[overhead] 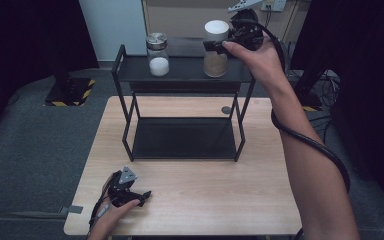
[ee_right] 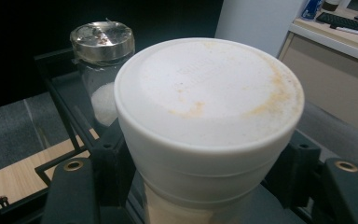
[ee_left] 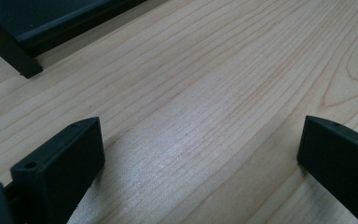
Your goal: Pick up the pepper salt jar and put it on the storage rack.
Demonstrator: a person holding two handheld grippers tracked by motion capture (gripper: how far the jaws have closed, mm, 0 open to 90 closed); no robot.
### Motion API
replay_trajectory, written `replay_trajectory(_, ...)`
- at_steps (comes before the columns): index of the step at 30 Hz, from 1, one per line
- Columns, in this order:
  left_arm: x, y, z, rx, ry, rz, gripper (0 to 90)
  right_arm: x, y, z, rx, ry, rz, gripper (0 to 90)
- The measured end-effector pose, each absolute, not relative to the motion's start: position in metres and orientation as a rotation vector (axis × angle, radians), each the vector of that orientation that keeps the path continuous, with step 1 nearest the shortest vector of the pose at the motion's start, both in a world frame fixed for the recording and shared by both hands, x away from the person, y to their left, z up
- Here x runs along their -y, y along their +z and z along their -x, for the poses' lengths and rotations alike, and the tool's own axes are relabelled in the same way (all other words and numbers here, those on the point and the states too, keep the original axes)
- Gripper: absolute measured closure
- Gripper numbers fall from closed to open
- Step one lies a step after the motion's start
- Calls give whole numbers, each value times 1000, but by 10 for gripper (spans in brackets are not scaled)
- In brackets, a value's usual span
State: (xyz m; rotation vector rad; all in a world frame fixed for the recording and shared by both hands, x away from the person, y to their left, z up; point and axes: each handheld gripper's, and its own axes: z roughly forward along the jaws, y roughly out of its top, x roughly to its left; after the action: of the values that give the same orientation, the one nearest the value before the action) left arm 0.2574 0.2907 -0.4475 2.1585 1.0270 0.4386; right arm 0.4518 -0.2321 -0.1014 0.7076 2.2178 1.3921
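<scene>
While the left gripper (overhead: 130, 192) rests on the table (ee_left: 205, 93), jaws apart, the right gripper (overhead: 219, 46) has its jaws clamped on the white-lidded jar (ee_right: 209, 116).

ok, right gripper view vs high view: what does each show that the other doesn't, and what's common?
Right gripper view alone: tan stains on the white lid of the brown-powder jar, the right gripper's jaws standing at either side under that lid, and a keyboard on a desk behind.

High view alone: the wooden table, the rack's lower shelf, and the left gripper open, low over the table's near left.

Both: the jar, the metal-lidded jar of white powder beside it, and the black rack's top shelf under them.
</scene>
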Motion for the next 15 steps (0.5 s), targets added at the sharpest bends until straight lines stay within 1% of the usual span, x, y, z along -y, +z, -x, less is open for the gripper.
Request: replay_trajectory(15,-291,-448,-257,-1027,439,-2159,0,233,-111,-464,-2215,1422,-758,350)
